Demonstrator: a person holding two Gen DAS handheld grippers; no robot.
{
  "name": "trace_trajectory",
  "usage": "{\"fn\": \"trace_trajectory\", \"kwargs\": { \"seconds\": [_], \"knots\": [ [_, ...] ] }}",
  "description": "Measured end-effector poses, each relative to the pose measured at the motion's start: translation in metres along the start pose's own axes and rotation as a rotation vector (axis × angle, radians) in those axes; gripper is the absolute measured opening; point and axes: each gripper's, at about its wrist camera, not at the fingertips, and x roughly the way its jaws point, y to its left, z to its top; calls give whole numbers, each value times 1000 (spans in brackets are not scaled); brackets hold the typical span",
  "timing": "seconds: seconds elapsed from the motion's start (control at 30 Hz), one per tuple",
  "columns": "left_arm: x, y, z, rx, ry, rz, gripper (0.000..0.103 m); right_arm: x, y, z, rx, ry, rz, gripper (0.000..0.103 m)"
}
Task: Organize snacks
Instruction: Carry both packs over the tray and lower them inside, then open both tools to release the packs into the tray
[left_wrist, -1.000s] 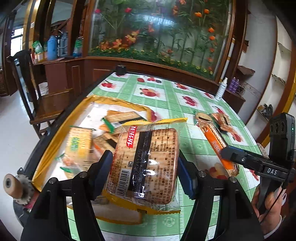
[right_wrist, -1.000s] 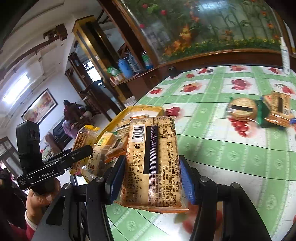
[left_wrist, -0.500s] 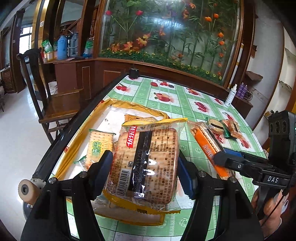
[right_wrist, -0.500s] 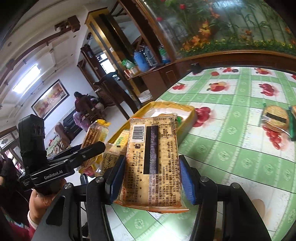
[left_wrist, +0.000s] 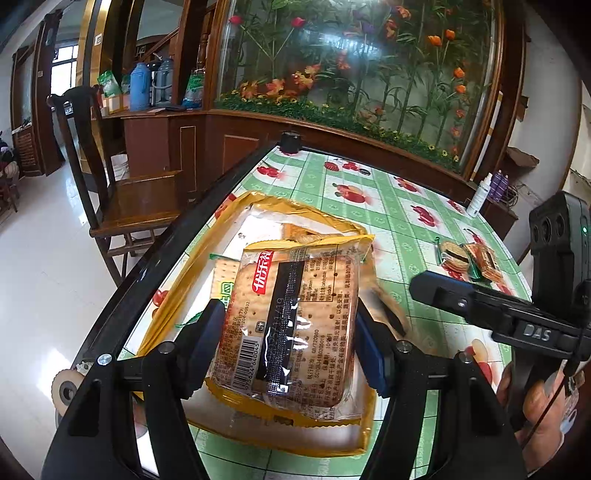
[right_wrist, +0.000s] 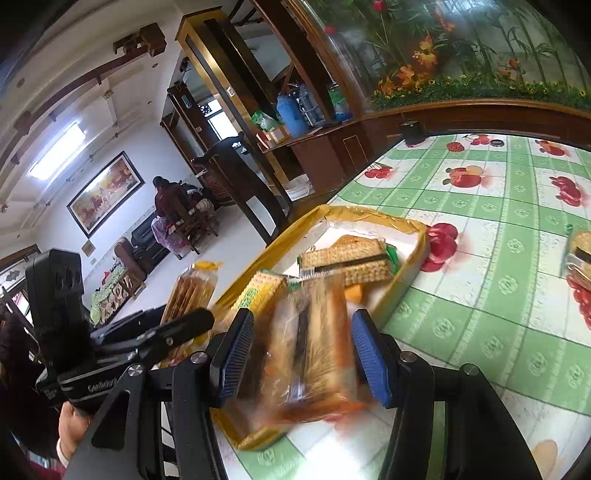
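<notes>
Gripping a clear-wrapped cracker pack (left_wrist: 291, 328) between its blue pads (left_wrist: 208, 332), your left tool (left_wrist: 290, 339) holds that pack upright over the near end of the yellow tray (left_wrist: 168, 291), barcode side facing the camera. Beyond the pack, past the fingertips, a green-labelled cracker packet (left_wrist: 221, 273) and another biscuit pack (left_wrist: 295, 230) lie inside the tray. To the right of the left tool, the dark finger of your right tool (left_wrist: 461, 302) reaches in from the edge of the view. Farther ahead and right, two loose snack packs (left_wrist: 469, 256) sit on the table (left_wrist: 388, 206), well apart from the tray, and a white spray bottle (left_wrist: 478, 195) stands near the table's far right edge.

Your right tool (right_wrist: 301, 354) has its pads spread, and a second cracker pack (right_wrist: 310, 350) shows blurred between them, apart from both pads; whether it has reached the tray floor you cannot tell. Just ahead of those fingertips lie the green-labelled packet (right_wrist: 258, 291) and a long brown cracker pack (right_wrist: 347, 260) in the tray (right_wrist: 373, 214). To the left of the right tool, the left tool (right_wrist: 177, 325) carries its pack (right_wrist: 190, 291) edge-on. Off to the far right, the loose snacks (right_wrist: 580, 254) rest on the green checked tablecloth (right_wrist: 480, 295).
</notes>
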Motion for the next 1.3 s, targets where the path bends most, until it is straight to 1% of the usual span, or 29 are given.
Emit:
{"fn": "trace_trajectory", "kwargs": {
  "seconds": [0.07,0.23,0.3,0.37,0.4,0.47,0.5,0.53,0.57,0.6,0.7,0.73,0.77,0.8,0.83,0.9,1.0,1.1,1.17,1.23,1.3],
  "knots": [
    [4,3,0,-5,5,3,67,9,2,3,-19,12,-28,56],
    [11,9,-1,-20,15,0,67,32,4,-1,-41,48,-39,56],
    [12,10,0,-21,16,-1,67,34,1,-5,-37,59,-46,57],
    [13,10,1,-21,16,-2,67,27,0,-7,-48,47,-72,58],
    [12,10,0,-21,15,-2,67,24,-1,-8,-58,49,-93,63],
    [13,9,1,-19,13,-4,67,14,-5,-12,-92,56,-144,70],
    [13,9,2,-18,11,-4,67,7,-8,-16,-106,55,-188,78],
    [14,9,3,-19,8,-4,67,0,-13,-23,-115,70,-245,83],
    [15,8,3,-21,5,0,67,-5,-18,-30,-117,80,-283,90],
    [16,8,3,-21,4,3,67,-9,-22,-35,-112,84,-316,91],
    [19,4,3,-16,6,1,67,-9,-34,-57,-107,144,-423,91],
    [19,3,2,-13,7,-2,66,-4,-36,-65,-114,173,-446,91],
    [18,2,2,-11,7,-5,66,0,-38,-69,-117,195,-449,89],
    [17,1,2,-11,7,-6,66,6,-37,-73,-129,228,-457,74],
    [17,1,2,-11,8,-9,66,7,-35,-74,-146,225,-461,64],
    [16,0,1,-10,10,-10,66,11,-28,-74,-187,231,-491,61],
    [16,-1,1,-8,11,-9,66,12,-26,-70,-176,219,-471,60],
    [15,0,1,-6,9,2,66,6,-21,-57,-157,163,-433,60],
    [15,1,1,-3,9,11,66,5,-11,-42,-154,120,-375,60],
    [16,2,0,-3,10,13,66,10,1,-30,-153,106,-317,60],
    [15,3,0,-8,10,15,66,20,13,-21,-174,101,-285,60]
  ]
}}
